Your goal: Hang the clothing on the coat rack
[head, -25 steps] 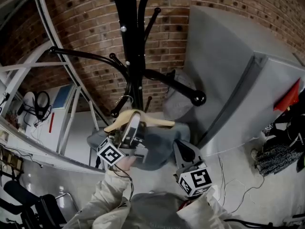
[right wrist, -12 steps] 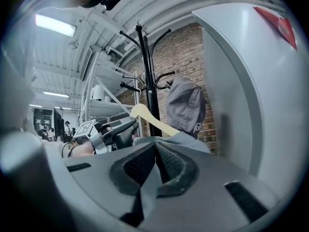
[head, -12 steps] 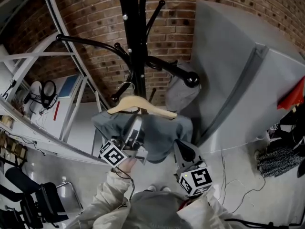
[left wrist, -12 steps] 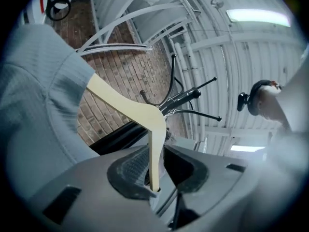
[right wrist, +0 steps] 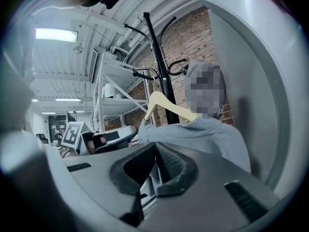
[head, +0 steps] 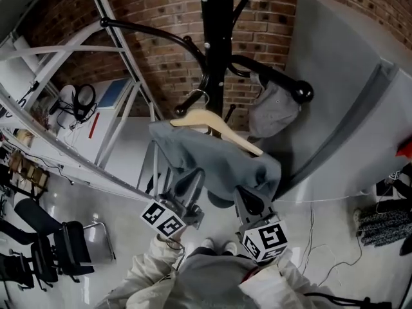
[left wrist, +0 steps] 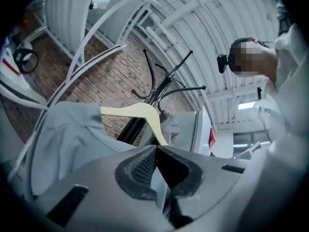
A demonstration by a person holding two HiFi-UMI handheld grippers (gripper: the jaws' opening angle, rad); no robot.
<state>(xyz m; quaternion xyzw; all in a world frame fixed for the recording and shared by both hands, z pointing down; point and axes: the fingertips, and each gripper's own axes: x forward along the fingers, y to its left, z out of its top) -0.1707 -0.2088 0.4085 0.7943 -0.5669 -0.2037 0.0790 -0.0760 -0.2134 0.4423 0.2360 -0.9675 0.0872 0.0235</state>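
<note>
the grey garment fills the space straight ahead. behind it stands the coat rack pole. its knobbed arm and a cap crowd the right, against a grey cabinet. white frame bars slant at left, with a gap between them and the pole.

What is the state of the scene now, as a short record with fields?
clothing: grey garment draped on a pale wooden hanger
hanger: hooked on the black metal coat rack, free of both grippers
left gripper: jaws just closed, shut, empty
right gripper: shut, empty
</note>
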